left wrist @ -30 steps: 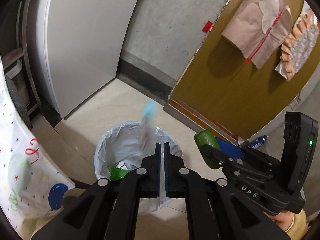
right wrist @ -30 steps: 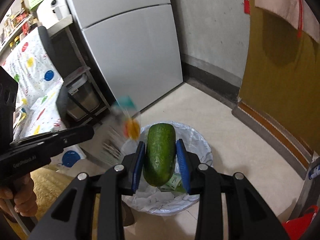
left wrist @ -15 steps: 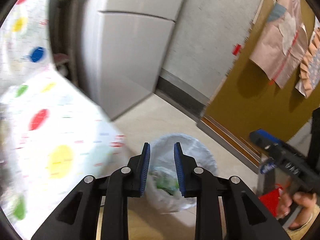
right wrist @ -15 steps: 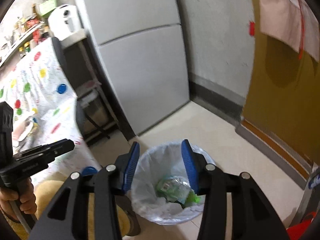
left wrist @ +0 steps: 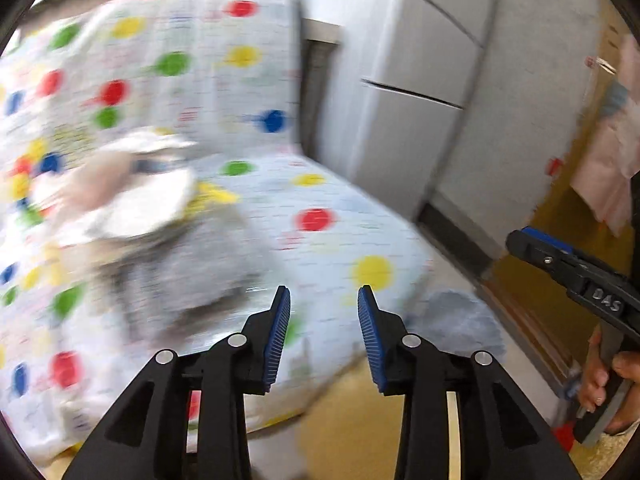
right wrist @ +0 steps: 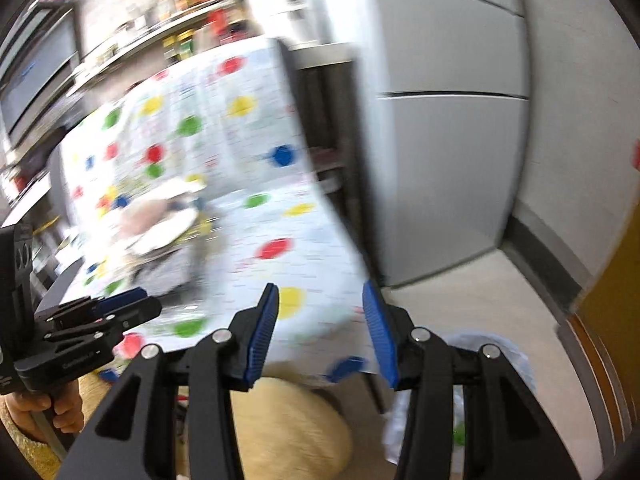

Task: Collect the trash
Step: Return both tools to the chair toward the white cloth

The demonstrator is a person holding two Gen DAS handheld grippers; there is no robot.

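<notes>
Trash left to pick up looks like the blurry pile (left wrist: 132,208) at middle left, on the spotty tablecloth (left wrist: 320,220). Left gripper (left wrist: 323,322) and right gripper (right wrist: 320,320) are wide apart, holding nothing. Bin (right wrist: 516,364) sits lower right. Next: reach the pile.

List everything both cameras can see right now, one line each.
tablecloth: one, white with coloured dots, draped over the table, left.
plate: one, white, on the cloth, blurred; something pale lies on it.
fridge: one, grey, two doors, beside the table.
trash bin: one, white bag liner, on the floor by the table's corner.
shelf: one, blurred jars and tins, rear left.
door: one, mustard yellow, far right.
left gripper: black, blue pads, open, empty.
right gripper: black, blue pads, open, empty.
</notes>
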